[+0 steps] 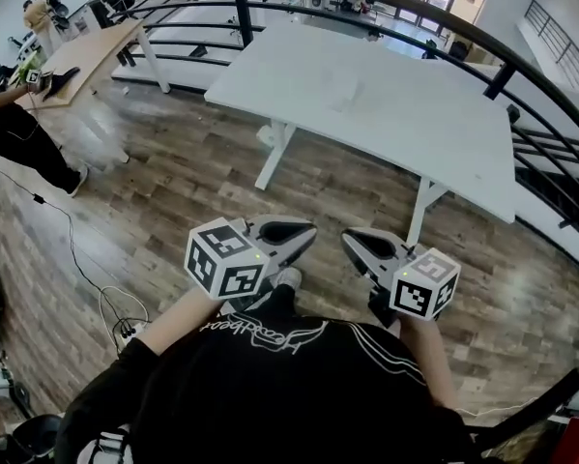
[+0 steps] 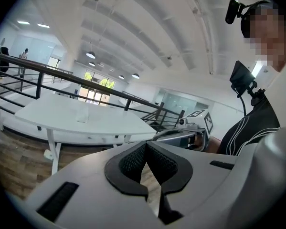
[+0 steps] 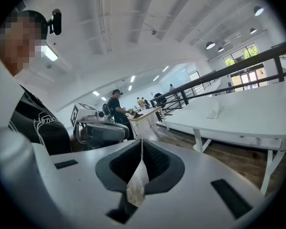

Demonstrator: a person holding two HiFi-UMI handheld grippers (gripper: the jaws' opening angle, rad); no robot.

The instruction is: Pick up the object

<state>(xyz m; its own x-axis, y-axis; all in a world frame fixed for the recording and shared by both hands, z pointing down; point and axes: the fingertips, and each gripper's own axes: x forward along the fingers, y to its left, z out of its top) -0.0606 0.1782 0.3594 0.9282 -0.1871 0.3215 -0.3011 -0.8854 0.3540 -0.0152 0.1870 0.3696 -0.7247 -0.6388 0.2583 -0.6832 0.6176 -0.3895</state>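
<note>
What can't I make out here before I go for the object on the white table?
- object on the white table: small and pale in all views; its kind and shape are unclear.
- floor under the person: head view, hidden by the torso.
- bystander: head view, cut off by the left edge.
- Near ground ahead: gripper views, blocked by the left gripper and right gripper bodies.

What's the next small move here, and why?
Probably carry the left gripper and right gripper forward toward the white table: both are shut, empty and near the person's torso, well short of the small pale object on it.
</note>
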